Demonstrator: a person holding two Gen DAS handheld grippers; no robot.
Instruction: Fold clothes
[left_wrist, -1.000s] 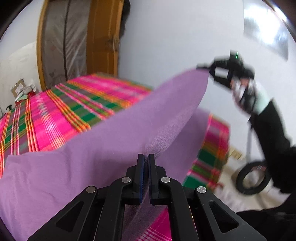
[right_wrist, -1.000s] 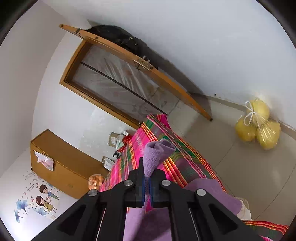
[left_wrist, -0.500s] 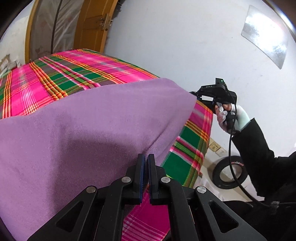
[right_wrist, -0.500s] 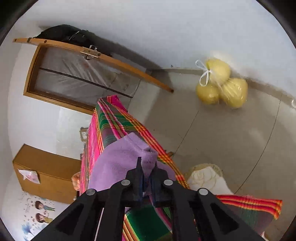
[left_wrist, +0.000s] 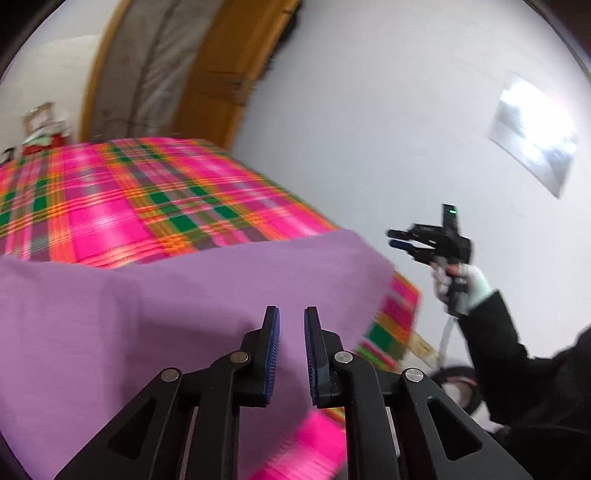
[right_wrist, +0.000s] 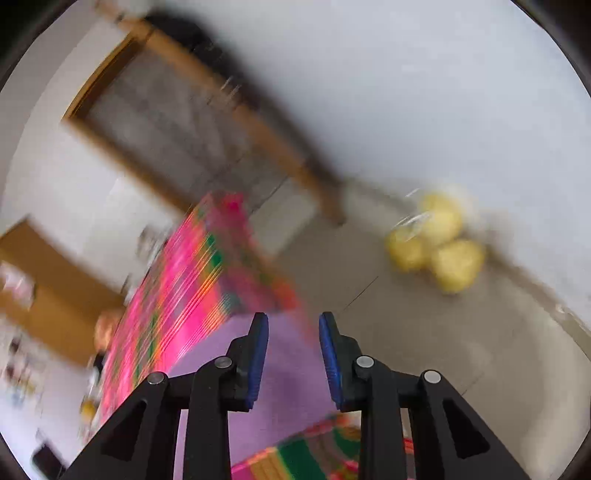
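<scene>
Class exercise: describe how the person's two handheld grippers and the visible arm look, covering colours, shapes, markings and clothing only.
Each gripper, left gripper and right gripper, has black angular linkage arms with silver pivot pins and two flat fingers faced with ribbed blue pads. Seen from the left wrist, the right gripper carries a small green light; the hand wears a pale glove below a black sleeve.

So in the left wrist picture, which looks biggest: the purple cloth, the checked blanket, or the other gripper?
1. Purple cloth, though it is nearest the camera.
2. Checked blanket.
3. Right gripper, far smaller.
</scene>
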